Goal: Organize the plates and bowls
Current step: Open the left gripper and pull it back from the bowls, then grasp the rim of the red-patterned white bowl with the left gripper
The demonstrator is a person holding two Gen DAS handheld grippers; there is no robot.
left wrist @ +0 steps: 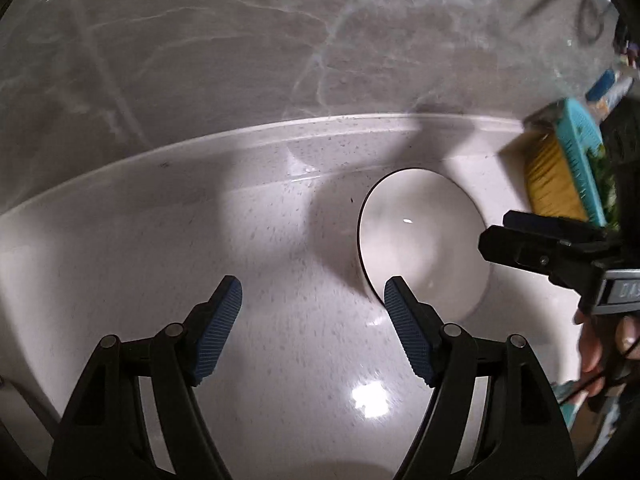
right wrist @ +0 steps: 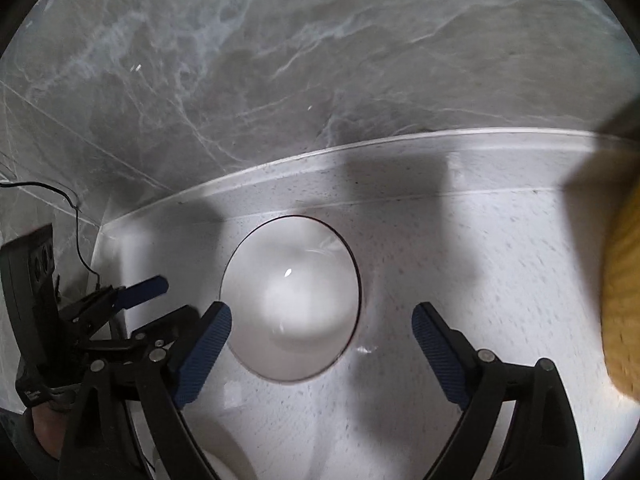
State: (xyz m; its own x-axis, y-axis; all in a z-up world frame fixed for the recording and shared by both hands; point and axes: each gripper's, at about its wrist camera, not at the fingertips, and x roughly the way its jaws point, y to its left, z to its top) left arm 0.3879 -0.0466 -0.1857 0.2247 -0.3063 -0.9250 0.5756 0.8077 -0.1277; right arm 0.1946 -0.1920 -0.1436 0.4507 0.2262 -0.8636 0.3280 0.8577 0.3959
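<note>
the white bowl (right wrist: pixel 291 298) sits upright on the speckled table (right wrist: pixel 460 264), close to the raised back edge under the marbled wall (right wrist: pixel 320 60). the right gripper (right wrist: pixel 322 344) hovers just short of it with its blue pads spread wide and nothing between them; the bowl lies at twelve o'clock from its left pad. the left gripper (left wrist: pixel 312 320) is likewise spread and empty, with the bowl (left wrist: pixel 424 240) at about two o'clock from it.

to grasp well, i would judge the right gripper should come forward and drop so one pad slips inside the rim and the other outside, then close on the near wall. a yellow object (right wrist: pixel 624 280) at three o'clock sits near, so keep clear of it.
</note>
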